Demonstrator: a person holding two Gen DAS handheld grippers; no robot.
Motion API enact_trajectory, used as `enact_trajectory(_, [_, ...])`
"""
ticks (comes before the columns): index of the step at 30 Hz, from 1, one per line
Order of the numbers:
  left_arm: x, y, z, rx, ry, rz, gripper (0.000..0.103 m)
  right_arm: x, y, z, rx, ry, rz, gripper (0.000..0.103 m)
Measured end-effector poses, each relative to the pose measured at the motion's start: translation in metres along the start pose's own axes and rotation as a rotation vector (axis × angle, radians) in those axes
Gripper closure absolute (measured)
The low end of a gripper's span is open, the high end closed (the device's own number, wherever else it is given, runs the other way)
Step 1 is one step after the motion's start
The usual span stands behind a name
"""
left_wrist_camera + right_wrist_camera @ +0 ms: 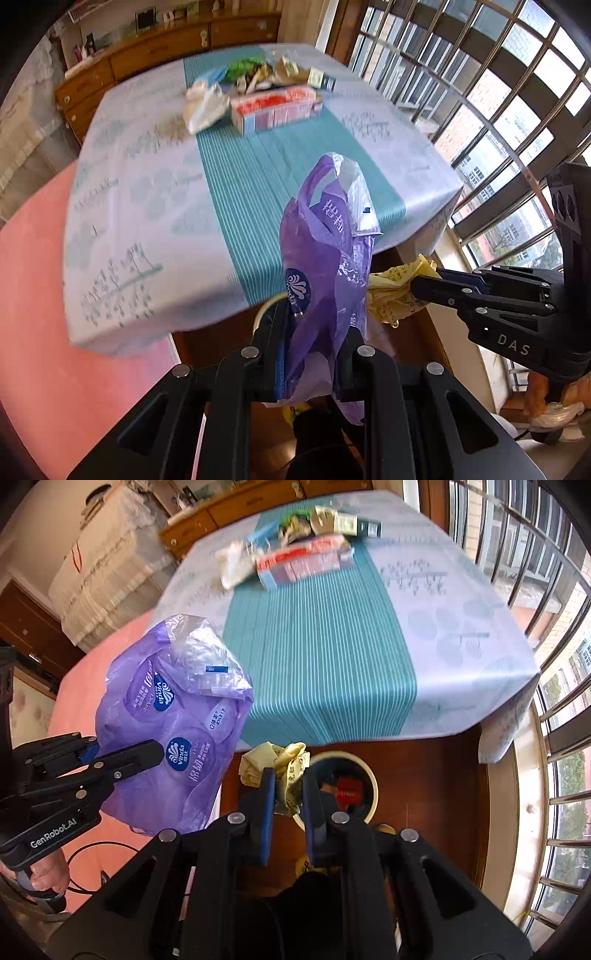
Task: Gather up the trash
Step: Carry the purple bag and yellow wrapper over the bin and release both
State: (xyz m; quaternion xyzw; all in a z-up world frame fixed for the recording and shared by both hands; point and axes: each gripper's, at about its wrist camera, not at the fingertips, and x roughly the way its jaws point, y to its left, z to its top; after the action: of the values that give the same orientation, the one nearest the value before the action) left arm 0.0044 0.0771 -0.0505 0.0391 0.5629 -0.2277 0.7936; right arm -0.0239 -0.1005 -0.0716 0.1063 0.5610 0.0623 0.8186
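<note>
Gripping a purple "Vinda" bag (pixel 173 720), the left gripper (pixel 314 332); right gripper (pixel 288 786) pinches printed yellow paper (pixel 288 764).

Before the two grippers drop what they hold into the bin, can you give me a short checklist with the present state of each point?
1. Right gripper grips the yellow crumpled paper: ok, jaws closed on it.
2. Left gripper grips the purple plastic bag: ok, pinched between the fingers.
3. Trash bin in reach and open: ok, it stands on the floor just ahead of the right gripper; a red item already lies inside.
4. Yellow paper is directly over the bin opening: not ok, it hangs at the near-left rim.
5. Purple bag is over the bin: not ok, it hangs well to the left.
6. Table is cleared of trash: not ok, cartons and wrappers remain at the far end.
</note>
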Motion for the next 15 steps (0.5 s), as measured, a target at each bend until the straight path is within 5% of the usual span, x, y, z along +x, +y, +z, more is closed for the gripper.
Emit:
enact_trajectory(7, [0.079, 0.002, -0.034, -0.051, 0.116, 0.026, 0.085, 0.084, -0.023, -0.024, 0.004, 0.136, -0.021, 0.092])
enact_trajectory(15, [0.212, 0.022, -0.086, -0.126, 0.231, 0.100, 0.085, 0.214, -0.064, -0.065, 0.004, 0.244, -0.087, 0.091])
